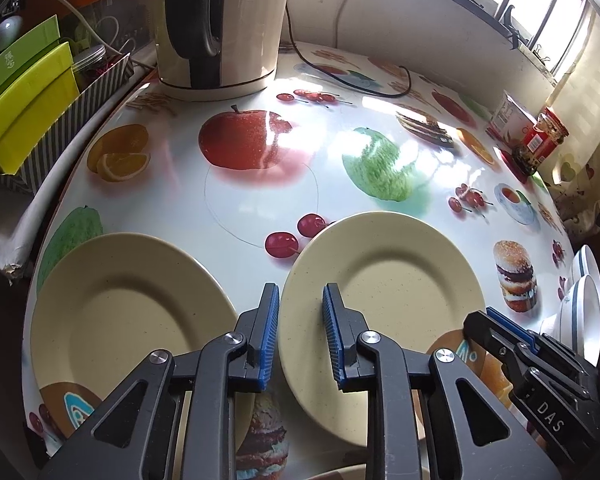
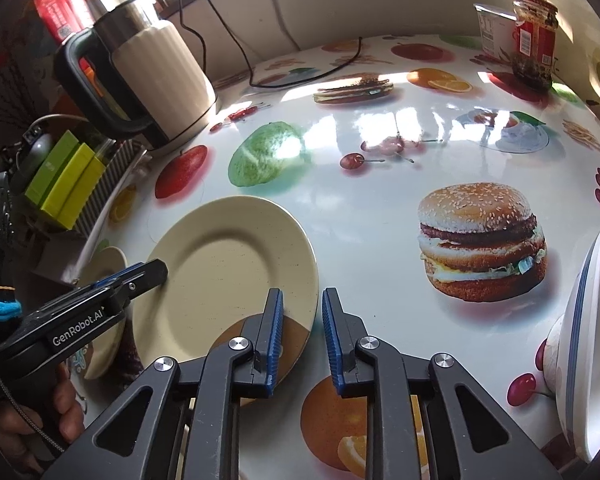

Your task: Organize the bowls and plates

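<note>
Left wrist view: two cream plates lie flat on the fruit-print table (image 1: 240,200); left plate (image 1: 132,312) near left, right plate (image 1: 384,300) just beside it, apart, not stacked.
Left gripper (image 1: 300,300): released, jaws parted, hovering over the near-left rim of the right plate; whether a pad touches the rim I cannot tell.
Right gripper (image 2: 302,304): released, jaws parted, nothing between them; its left finger sits over the near-right rim of the right plate (image 2: 228,276), its right finger over bare table.
Bowls (image 1: 584,304): white with blue rim lines, at the far right edge of the table, seemingly nested on their side; one bowl (image 2: 588,328) fills the right edge of the right wrist view.
Third plate: a cream rim (image 1: 340,474) shows at the bottom edge, mostly hidden.
Progress: early, by my reading; plates lie singly, bowls sit well apart from them, nothing held.
Left to do: likely stack the plates, then gather the bowls.
Step in hand: probably both grippers closing in on the right plate's rim.
Writing: "GenRobot.AI" on the left gripper seen from the right wrist; "DAS" on the right gripper (image 1: 512,336) seen from the left wrist.
Other labels: green boxes (image 1: 20,92) carry small characters, unreadable; red jar (image 2: 534,40) label too small to read.
Kettle (image 1: 224,24): far left, corded.
</note>
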The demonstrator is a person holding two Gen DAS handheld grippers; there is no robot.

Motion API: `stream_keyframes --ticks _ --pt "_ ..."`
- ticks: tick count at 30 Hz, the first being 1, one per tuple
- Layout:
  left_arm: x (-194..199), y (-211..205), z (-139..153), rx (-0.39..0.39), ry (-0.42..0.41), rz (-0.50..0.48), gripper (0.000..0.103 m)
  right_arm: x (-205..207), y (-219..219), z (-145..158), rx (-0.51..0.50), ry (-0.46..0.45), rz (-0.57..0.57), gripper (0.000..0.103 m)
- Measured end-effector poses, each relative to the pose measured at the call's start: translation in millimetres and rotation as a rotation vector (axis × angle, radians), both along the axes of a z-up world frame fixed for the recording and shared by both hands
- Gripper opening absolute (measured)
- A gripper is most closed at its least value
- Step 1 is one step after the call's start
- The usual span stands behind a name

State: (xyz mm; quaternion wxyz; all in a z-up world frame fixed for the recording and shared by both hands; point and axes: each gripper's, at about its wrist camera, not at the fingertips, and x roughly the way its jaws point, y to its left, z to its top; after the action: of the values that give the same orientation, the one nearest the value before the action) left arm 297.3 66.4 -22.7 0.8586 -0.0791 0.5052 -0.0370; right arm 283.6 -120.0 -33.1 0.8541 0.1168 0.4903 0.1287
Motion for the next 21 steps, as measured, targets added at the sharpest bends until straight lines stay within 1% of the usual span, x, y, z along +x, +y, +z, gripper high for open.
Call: stream_keyframes --ticks 14,21 --pt "-5.6 -3.6 4.1 -0.003 -0.009 0.000 0.022 -1.0 -4.8 0.7 0.000 0.006 -0.018 0.017" --pt "-12.4 -5.6 12.5 -0.002 -0.026 -0.002 0.022 -5.8 -9.1 8.6 0.008 -0.009 -0.025 0.017"
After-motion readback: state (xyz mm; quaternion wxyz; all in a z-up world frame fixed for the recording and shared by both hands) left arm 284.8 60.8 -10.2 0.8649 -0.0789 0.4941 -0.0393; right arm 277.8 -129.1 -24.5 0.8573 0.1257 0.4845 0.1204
